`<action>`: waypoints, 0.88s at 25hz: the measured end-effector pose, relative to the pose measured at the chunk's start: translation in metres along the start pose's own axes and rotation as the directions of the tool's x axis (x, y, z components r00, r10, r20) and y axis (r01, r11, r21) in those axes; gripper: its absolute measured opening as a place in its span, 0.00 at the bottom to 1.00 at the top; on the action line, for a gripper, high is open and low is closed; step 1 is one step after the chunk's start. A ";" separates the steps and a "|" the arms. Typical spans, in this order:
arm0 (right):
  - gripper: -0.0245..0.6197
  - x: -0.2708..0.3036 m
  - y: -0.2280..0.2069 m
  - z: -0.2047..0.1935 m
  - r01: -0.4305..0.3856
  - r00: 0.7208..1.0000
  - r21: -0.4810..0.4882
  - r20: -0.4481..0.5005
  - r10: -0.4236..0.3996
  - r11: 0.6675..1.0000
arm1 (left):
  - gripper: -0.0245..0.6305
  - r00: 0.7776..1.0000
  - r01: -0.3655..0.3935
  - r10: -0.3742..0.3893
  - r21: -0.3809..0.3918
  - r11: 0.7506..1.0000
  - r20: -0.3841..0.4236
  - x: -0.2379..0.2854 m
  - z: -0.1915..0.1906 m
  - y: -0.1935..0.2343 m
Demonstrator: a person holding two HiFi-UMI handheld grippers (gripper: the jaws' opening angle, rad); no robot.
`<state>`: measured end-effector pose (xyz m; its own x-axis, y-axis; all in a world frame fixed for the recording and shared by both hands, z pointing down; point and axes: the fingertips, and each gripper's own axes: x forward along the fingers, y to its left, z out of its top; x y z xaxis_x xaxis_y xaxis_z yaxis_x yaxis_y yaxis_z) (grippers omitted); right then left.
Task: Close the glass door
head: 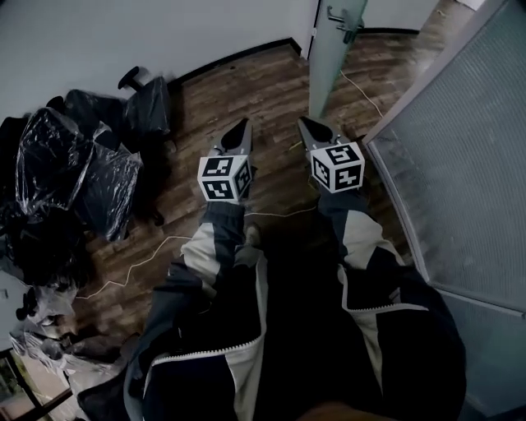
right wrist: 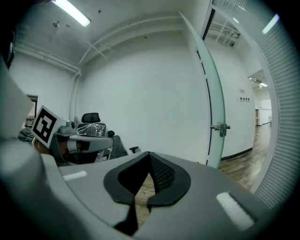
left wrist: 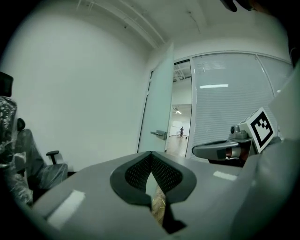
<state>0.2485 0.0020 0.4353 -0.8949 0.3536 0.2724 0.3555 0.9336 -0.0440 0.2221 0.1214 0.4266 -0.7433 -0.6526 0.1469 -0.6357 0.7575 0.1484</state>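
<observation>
1. Glass door [head: 333, 62] stands open, seen edge-on just ahead, with its lever handle [head: 345, 20] near the top of the head view.
2. Left gripper [head: 243, 125] and right gripper [head: 304, 123] are both closed, empty and short of the door.
3. Frosted partition [head: 460, 164] to the right.
4. Plastic-wrapped chairs [head: 74, 164] to the left, on the wood floor [head: 246, 90].

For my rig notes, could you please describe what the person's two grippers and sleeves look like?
The left gripper and the right gripper are grey, tapered shells, each carrying a white cube printed with black square markers. Their fingers have a black, mesh-textured lining. The person wears a dark jacket whose sleeves have light panels and pale zip lines.
</observation>
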 end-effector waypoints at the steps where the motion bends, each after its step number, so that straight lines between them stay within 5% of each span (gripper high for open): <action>1: 0.05 0.012 -0.001 0.002 0.014 1.000 0.000 0.003 -0.014 1.000 | 0.04 1.000 0.016 -0.016 0.005 1.000 0.004 0.009 0.004 0.010; 7: 0.05 0.088 0.002 0.016 0.068 0.998 0.033 0.009 -0.068 0.997 | 0.04 0.995 0.097 -0.098 0.103 0.990 0.013 0.053 0.042 0.065; 22: 0.05 0.196 -0.059 0.037 0.137 0.991 0.019 -0.007 -0.137 0.990 | 0.04 0.986 0.167 -0.168 0.041 0.985 0.006 0.167 0.041 0.141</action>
<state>0.0420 0.0182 0.4560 -0.9333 0.2217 0.2825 0.2241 0.9743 -0.0241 -0.0004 0.1197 0.4321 -0.6274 -0.7703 0.1139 -0.7592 0.6376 0.1308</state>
